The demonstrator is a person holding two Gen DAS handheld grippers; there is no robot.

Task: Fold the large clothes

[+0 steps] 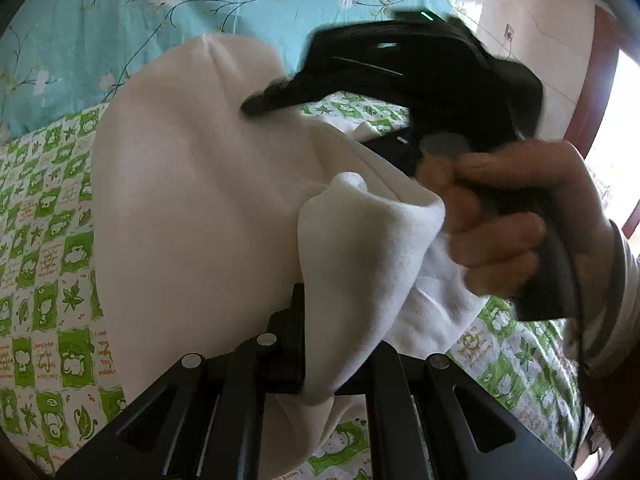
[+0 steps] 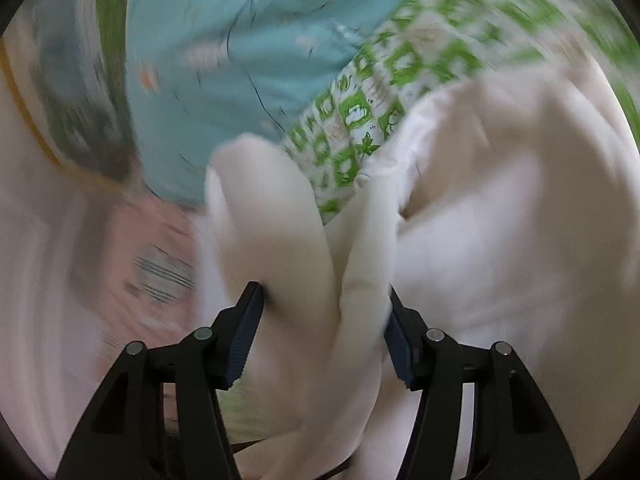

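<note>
Between the right gripper (image 2: 324, 332) pads, 2 bunched folds of the white garment (image 2: 500, 240) are pinched, jaws part-closed on the fabric; right view is motion-blurred. Left gripper (image 1: 320, 364) also has a fold of the white garment (image 1: 192, 216) clamped, 1 finger hidden behind cloth. Beyond that, the garment hangs raised above the green-checked sheet (image 1: 48, 240). Further right, a hand (image 1: 504, 224) grips the right gripper's black handle. Farthest back, a turquoise floral quilt (image 1: 120, 20) lies beyond the sheet.
</note>
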